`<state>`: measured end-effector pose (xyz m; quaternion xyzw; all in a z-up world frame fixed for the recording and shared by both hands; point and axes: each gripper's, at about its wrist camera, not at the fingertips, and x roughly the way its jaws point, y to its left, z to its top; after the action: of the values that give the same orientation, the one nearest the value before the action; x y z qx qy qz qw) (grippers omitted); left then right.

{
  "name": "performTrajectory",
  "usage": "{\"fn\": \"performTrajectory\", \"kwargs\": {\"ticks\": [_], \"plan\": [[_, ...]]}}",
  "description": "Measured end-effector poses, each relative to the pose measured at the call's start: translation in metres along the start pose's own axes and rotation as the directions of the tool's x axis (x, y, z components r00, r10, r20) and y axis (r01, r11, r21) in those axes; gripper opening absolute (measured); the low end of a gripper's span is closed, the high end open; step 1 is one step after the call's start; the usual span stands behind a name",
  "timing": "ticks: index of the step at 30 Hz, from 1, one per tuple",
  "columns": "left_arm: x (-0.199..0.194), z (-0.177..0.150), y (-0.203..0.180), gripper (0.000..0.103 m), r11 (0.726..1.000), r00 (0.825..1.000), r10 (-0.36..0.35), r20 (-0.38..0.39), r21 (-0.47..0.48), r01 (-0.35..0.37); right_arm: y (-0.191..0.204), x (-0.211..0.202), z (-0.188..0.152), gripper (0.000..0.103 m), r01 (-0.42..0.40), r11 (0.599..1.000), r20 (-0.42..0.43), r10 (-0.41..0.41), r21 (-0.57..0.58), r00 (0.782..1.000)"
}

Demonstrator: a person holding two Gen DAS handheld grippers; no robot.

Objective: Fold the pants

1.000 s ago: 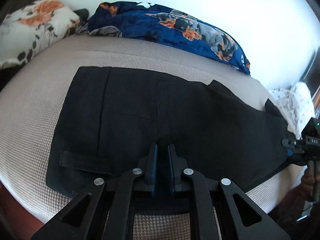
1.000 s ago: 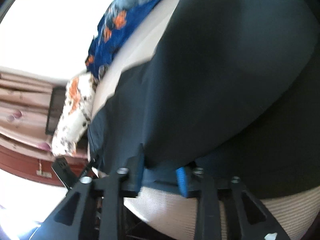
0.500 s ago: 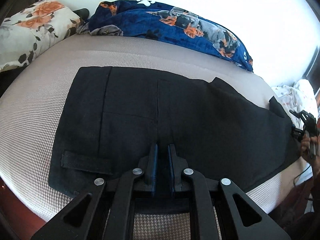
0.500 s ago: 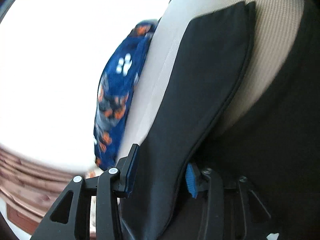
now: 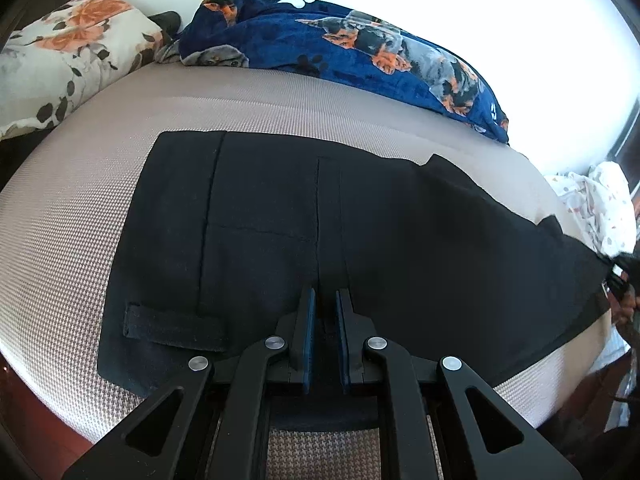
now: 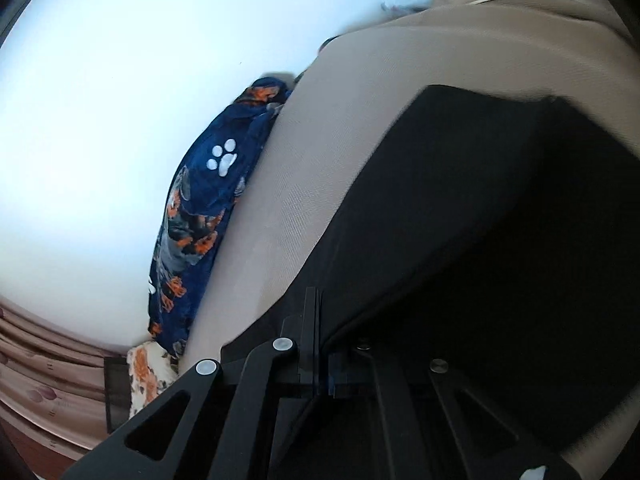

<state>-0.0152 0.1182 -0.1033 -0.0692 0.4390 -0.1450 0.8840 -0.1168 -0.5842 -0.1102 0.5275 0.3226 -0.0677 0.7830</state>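
Black pants point(image 5: 320, 232) lie flat across a beige bed, waistband at the left, legs running right. My left gripper point(image 5: 325, 300) is shut on the near edge of the pants at the crotch seam. My right gripper point(image 6: 323, 320) is shut on the leg end of the pants point(image 6: 460, 208), which is lifted and drapes over its right finger. In the left wrist view the right gripper point(image 5: 620, 272) shows at the far right edge, holding the leg hem up.
A blue dog-print blanket point(image 5: 360, 52) lies along the white wall behind the pants. A floral pillow point(image 5: 60, 52) sits at the far left. A white patterned cloth point(image 5: 600, 200) lies at the right end of the beige bed point(image 5: 72, 208).
My right gripper has closed on the leg end and lifted it, rolling its view. The left gripper has stayed shut in place.
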Motion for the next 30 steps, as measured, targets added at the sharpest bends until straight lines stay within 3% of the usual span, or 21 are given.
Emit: {"fn": "performTrajectory", "kwargs": {"ticks": [4,9,15,18,21,24,30], "plan": [[0.000,-0.001,-0.001,0.012,1.000,1.000,0.004,0.003,0.012,-0.004,-0.023,-0.029,-0.015,0.004,0.040,0.999,-0.018,-0.039,0.023,0.999],[0.001,0.000,0.002,0.012,1.000,1.000,-0.008,0.000,0.002,0.008,-0.054,-0.037,-0.032,0.003,0.085,0.995,-0.070,-0.080,0.061,0.994],[0.000,0.000,0.003,0.012,1.000,1.000,-0.007,0.001,0.007,0.007,-0.067,-0.038,-0.034,0.001,0.056,0.994,-0.091,-0.047,0.092,0.995],[0.000,0.000,0.002,0.012,1.000,1.000,-0.003,0.002,0.014,0.003,-0.079,-0.038,-0.034,0.001,-0.001,0.992,-0.128,0.018,0.128,0.992],[0.000,0.000,0.002,0.012,1.000,1.000,0.000,0.000,0.010,0.000,-0.098,-0.051,-0.032,0.005,-0.061,0.977,-0.097,0.082,0.206,0.992],[0.000,0.000,0.002,0.012,1.000,1.000,0.002,0.000,0.011,-0.002,-0.118,-0.077,-0.023,0.012,-0.075,0.964,-0.039,0.088,0.254,0.995],[0.000,0.000,0.003,0.012,1.000,1.000,0.004,0.001,0.006,-0.004,-0.159,-0.139,-0.004,0.016,-0.047,0.951,0.124,0.009,0.306,0.992]]}}
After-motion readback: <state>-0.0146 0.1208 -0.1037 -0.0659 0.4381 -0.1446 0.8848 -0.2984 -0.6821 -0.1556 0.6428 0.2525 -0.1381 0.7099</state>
